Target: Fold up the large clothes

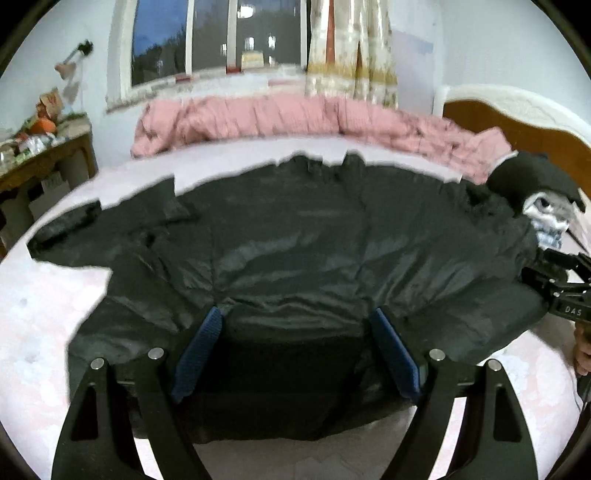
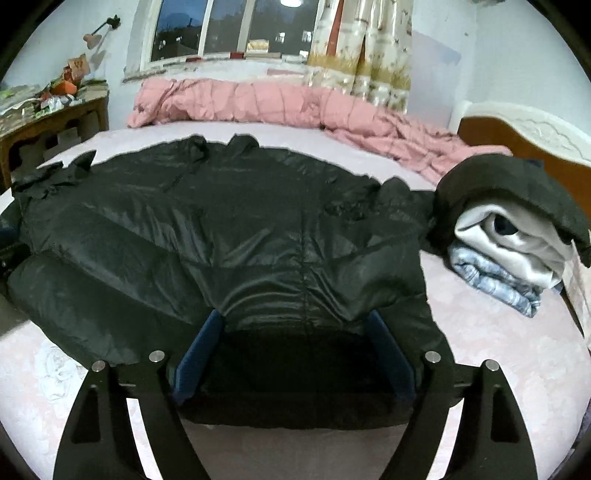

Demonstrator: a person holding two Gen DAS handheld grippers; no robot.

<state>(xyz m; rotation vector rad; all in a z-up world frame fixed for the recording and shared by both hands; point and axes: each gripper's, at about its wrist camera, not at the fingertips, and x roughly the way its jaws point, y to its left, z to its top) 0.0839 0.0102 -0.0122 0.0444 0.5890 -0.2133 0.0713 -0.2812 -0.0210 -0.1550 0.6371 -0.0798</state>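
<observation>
Nearest each lens, blue-padded fingers stood spread wide over the near hem of a black puffer jacket (image 1: 295,240). The left gripper (image 1: 295,321) had its pads either side of a raised ridge of hem, fabric between them but not pinched. The right gripper (image 2: 295,321) sat likewise, jaws wide, the hem bulging up between the pads without being clamped.

Spread flat across the pink bed sheet (image 1: 33,350), the jacket ran from the near edge of the bed towards the middle, one sleeve (image 1: 70,225) trailing to the left edge. Its shell looked glossy and quilted, so I judged it light, soft and puffy, probably slippery under the pads and springy when folded. A deep bite on the thick hem seam, rather than on the smooth shell, seemed the safer hold.

Further right, near the bed's right edge, a stack of folded clothes (image 2: 517,236) lay just beside the jacket's shoulder. Beyond, a pink quilt (image 2: 258,99) was bunched along the far edge, below the window (image 2: 221,29) and curtain (image 2: 362,44). A cluttered wooden side table (image 2: 48,114) stood off the left edge.
</observation>
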